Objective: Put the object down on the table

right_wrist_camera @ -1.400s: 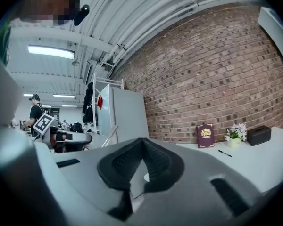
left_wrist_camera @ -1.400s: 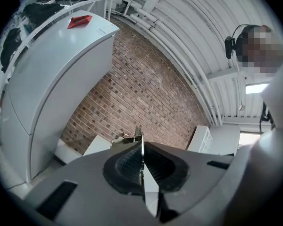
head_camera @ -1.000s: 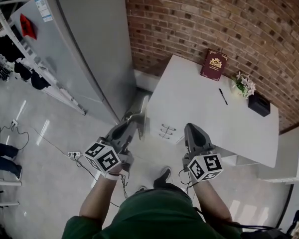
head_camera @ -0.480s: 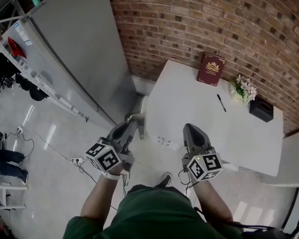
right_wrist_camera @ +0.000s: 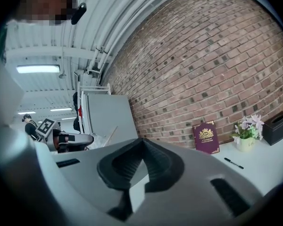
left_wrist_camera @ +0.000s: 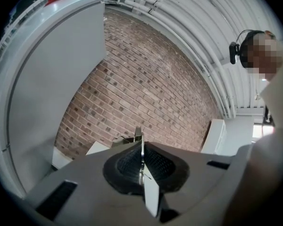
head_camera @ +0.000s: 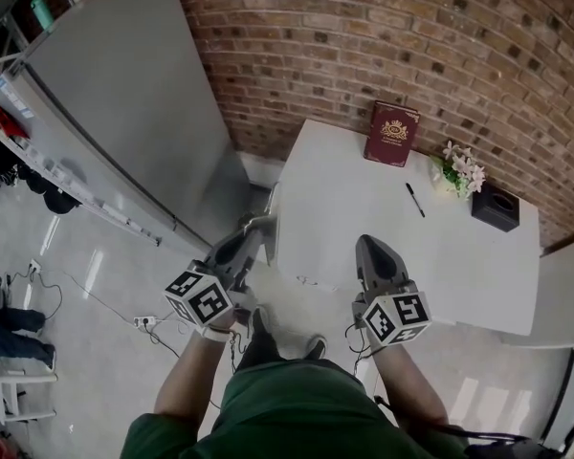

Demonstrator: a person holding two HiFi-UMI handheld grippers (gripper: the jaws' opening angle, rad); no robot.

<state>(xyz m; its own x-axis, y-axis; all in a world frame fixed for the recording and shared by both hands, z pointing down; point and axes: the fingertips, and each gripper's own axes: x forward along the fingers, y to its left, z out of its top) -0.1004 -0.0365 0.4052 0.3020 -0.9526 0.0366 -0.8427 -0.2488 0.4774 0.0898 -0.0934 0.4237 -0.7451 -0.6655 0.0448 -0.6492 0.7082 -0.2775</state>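
Left gripper (head_camera: 253, 237) sits low left, just off the corner of the white table (head_camera: 344, 189), with a thin grey piece (head_camera: 271, 214) sticking out of its tip. Right gripper (head_camera: 373, 245) is over the table's near edge. On the table: maroon book (head_camera: 392, 134) leaning on the brick wall (head_camera: 383, 36), pen (head_camera: 414, 200), flower pot (head_camera: 456, 168), black box (head_camera: 495, 207). Grey cabinet (head_camera: 124, 84) at left.

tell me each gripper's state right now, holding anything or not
left gripper: closed on a thin metal piece.
right gripper: closed, nothing between its jaws.

All views toward brick wall (head_camera: 383, 36)
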